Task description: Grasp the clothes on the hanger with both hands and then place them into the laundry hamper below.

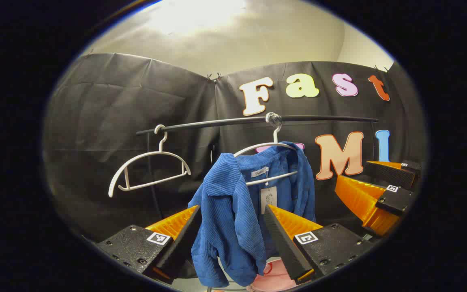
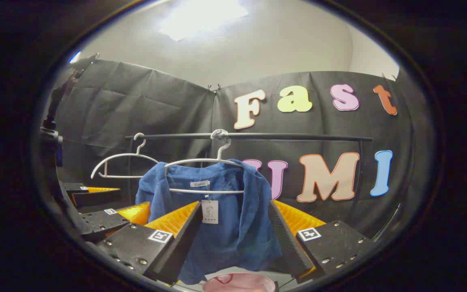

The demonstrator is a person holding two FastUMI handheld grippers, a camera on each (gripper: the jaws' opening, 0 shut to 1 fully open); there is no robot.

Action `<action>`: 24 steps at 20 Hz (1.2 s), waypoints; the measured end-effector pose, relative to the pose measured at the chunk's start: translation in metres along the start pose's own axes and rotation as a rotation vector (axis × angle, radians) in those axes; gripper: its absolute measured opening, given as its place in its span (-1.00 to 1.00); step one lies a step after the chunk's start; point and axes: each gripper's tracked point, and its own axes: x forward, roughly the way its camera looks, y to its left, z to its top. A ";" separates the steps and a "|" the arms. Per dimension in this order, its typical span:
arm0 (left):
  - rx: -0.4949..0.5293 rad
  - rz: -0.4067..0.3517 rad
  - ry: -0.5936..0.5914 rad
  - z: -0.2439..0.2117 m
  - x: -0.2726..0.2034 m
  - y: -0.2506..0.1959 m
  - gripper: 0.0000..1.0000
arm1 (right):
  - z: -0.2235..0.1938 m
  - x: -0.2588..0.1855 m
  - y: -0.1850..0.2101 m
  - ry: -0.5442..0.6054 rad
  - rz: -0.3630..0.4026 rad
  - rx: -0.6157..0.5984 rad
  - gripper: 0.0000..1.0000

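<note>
A blue corduroy jacket (image 1: 233,211) (image 2: 237,227) with a paper tag hangs on a white hanger (image 1: 272,148) (image 2: 205,162) from a dark rail (image 1: 322,118) (image 2: 290,136). My left gripper (image 1: 232,207) is open, and the jacket's sleeve and front show in the gap between its fingers. My right gripper (image 2: 234,204) is open too, with the jacket's front in its gap. No finger visibly presses on the cloth. In the left gripper view the right gripper (image 1: 353,170) stands to the jacket's right. In the right gripper view the left gripper (image 2: 134,197) is at the jacket's left shoulder.
An empty white hanger (image 1: 148,170) (image 2: 120,160) hangs farther left on the same rail. Below the jacket a pink hamper rim (image 1: 276,280) (image 2: 239,283) peeks out at the bottom. Black cloth walls stand close behind the rail.
</note>
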 end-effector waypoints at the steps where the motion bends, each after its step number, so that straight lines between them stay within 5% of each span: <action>1: -0.001 0.002 0.006 -0.002 0.002 0.000 0.86 | 0.000 0.001 -0.001 0.001 -0.002 0.000 0.93; 14: -0.015 -0.007 0.062 -0.021 0.029 -0.014 0.87 | -0.006 0.016 -0.014 0.016 -0.019 -0.033 0.89; 23: 0.024 0.057 0.137 -0.064 0.069 -0.008 0.72 | -0.013 0.029 -0.023 0.036 -0.024 -0.038 0.89; 24: 0.027 0.062 0.145 -0.067 0.073 -0.004 0.58 | -0.016 0.031 -0.023 0.042 -0.021 -0.042 0.89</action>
